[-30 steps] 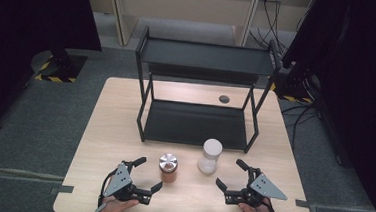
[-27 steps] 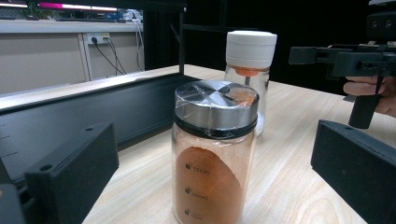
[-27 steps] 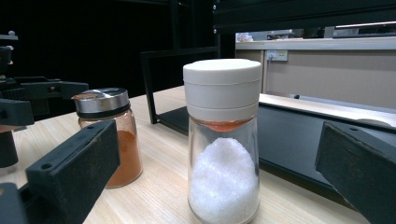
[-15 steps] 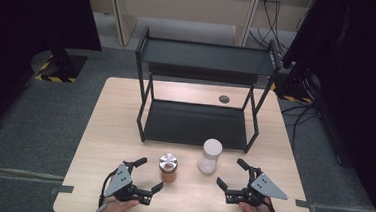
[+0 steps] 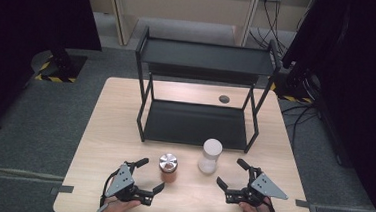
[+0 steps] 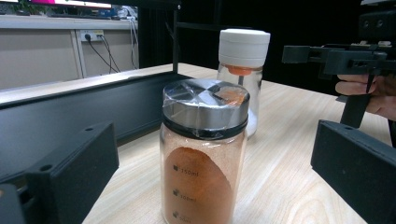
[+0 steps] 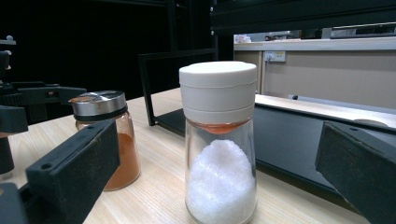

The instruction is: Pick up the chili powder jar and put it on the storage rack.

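While both jaws gape, left hand-held gripper (image 5: 150, 175) faces orange-powder jar (image 5: 168, 167).

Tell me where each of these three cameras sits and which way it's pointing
High view: above the person's side, looking forward and down on the table and black rack; shows both hands, left gripper and right gripper.
Left gripper view: rides the left gripper, facing the orange-powder jar between its open jaws.
Right gripper view: rides the right gripper, facing the white-lidded jar between its open jaws.
Shared: both gripper views show both jars.
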A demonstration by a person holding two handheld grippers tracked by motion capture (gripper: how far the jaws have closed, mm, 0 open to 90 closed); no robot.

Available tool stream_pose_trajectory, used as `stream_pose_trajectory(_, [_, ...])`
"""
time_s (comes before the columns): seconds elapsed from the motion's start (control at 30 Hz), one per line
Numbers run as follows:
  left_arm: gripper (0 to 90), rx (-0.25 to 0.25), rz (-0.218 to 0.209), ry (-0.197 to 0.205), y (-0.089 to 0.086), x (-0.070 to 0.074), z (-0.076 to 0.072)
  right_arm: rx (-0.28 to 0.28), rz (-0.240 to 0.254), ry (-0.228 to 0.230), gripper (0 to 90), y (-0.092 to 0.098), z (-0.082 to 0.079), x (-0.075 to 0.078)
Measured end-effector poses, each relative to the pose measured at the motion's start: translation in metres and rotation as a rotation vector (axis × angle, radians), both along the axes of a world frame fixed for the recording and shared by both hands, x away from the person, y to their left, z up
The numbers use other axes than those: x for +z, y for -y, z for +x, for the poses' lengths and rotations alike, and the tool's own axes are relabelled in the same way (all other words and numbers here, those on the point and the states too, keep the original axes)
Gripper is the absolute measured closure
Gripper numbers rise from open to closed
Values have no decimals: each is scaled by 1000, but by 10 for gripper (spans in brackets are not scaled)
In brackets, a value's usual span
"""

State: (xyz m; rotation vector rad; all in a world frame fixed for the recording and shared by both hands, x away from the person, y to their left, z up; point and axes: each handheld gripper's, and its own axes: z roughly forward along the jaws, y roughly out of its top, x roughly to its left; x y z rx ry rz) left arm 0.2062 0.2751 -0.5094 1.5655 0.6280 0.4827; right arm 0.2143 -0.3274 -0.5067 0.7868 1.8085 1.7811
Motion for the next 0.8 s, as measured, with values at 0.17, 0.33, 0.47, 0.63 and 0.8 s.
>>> stream_pose_trajectory(0.17, [2, 2, -5, -9, 2, -1, 2, -1, 0, 0, 3, -1, 0, 0])
stream_pose_trajectory(0.33, [2, 0, 10, -13, 6, 1, 4, -2, 0, 2, 3, 0, 0, 0])
stream_pose_trajectory(0.47, [5, 3, 17, -16, 8, 2, 5, -2, 1, 5, 2, 0, 0, 0])
stream_pose_trajectory(0.63, [5, -2, 42, -14, 14, 6, 10, -3, 3, 3, 3, 0, 0, 0])
stream_pose_trajectory(0.8, [6, -9, 58, -20, 19, 9, 16, -2, 3, 4, 2, 0, 0, 0])
